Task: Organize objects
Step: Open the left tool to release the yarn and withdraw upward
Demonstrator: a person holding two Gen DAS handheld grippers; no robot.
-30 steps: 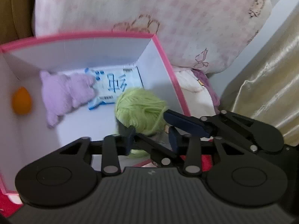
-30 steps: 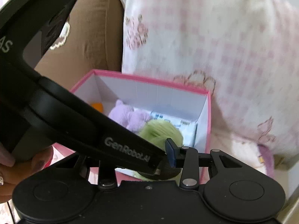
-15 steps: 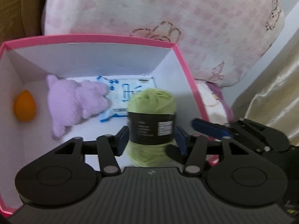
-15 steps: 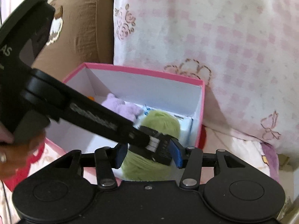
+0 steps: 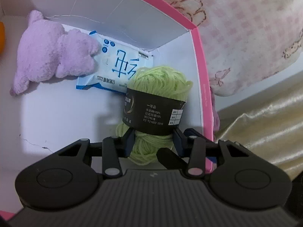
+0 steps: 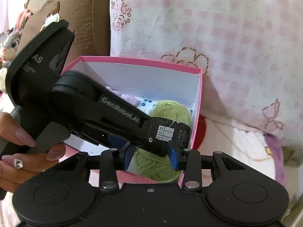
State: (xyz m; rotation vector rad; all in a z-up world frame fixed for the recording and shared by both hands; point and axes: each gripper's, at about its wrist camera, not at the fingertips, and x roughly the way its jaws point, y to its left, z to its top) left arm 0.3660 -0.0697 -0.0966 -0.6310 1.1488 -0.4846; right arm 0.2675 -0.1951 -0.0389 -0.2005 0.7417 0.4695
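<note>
Left gripper [image 5: 153, 141], jaws just closing, pinches the yarn [image 5: 157, 102] inside the pink box [image 5: 200, 71]. Right gripper [image 6: 149, 156], also just closing, flanks the yarn; whether it presses is unclear.

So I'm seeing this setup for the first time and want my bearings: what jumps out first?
The lime-green yarn ball with its black label, upright in the right near corner of the pink-rimmed white box, both grippers closed on its lower half. Behind it lie a blue-and-white wipes pack and a lilac plush toy by the far wall.
</note>
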